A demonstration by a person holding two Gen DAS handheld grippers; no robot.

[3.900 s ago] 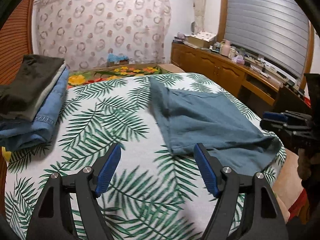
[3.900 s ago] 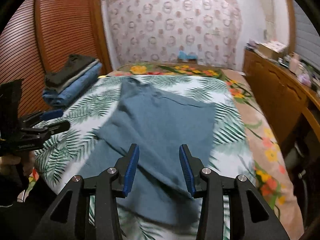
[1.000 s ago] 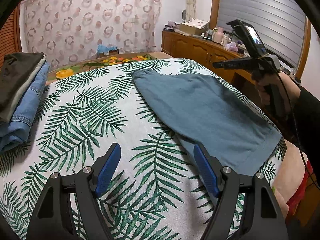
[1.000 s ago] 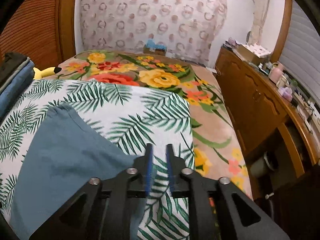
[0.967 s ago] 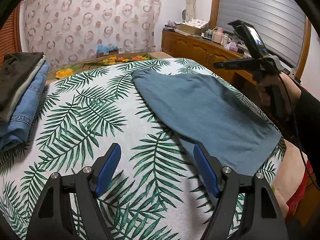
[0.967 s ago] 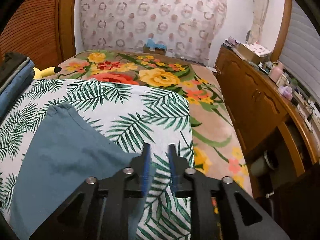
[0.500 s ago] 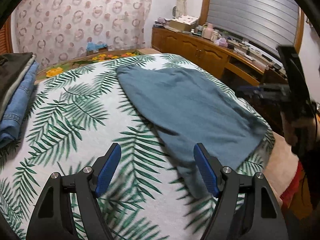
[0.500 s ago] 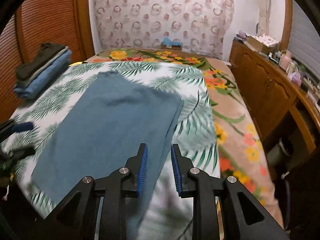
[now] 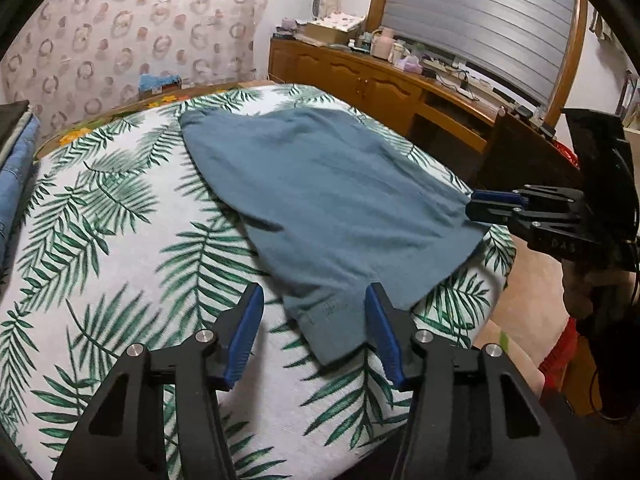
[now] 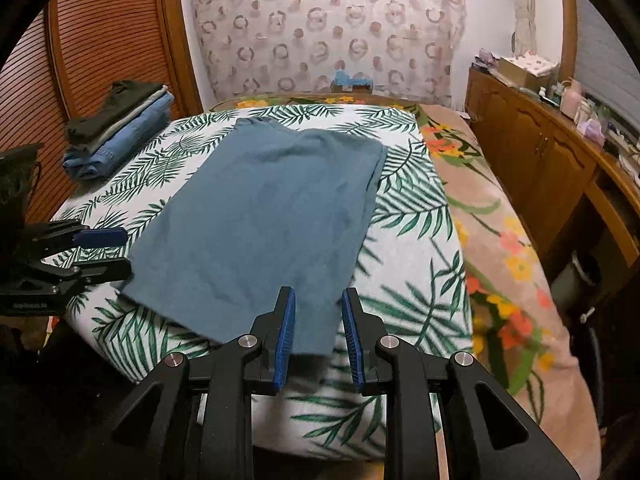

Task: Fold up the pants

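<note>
The teal-blue pants (image 9: pixel 324 196) lie flat, folded lengthwise, on the leaf-print bed cover (image 9: pixel 112 240); they also show in the right wrist view (image 10: pixel 264 216). My left gripper (image 9: pixel 314 322) is open, its blue pads either side of the pants' near corner. My right gripper (image 10: pixel 319 332) is open with a narrower gap, over the other near corner of the pants. Each gripper shows in the other's view: the right one (image 9: pixel 496 204) at the pants' right edge, the left one (image 10: pixel 102 252) at their left edge.
A stack of folded clothes, jeans under dark garments (image 10: pixel 120 128), sits at the bed's far left. A wooden sideboard (image 9: pixel 400 88) with clutter runs along the right. A floral blanket (image 10: pixel 492 240) covers the bed's right side. A patterned curtain (image 10: pixel 320 28) hangs behind.
My right gripper let go at the far end, pulled back to the near edge and opened wider. My left gripper moved right to the pants' near corner. The pants lie flatter.
</note>
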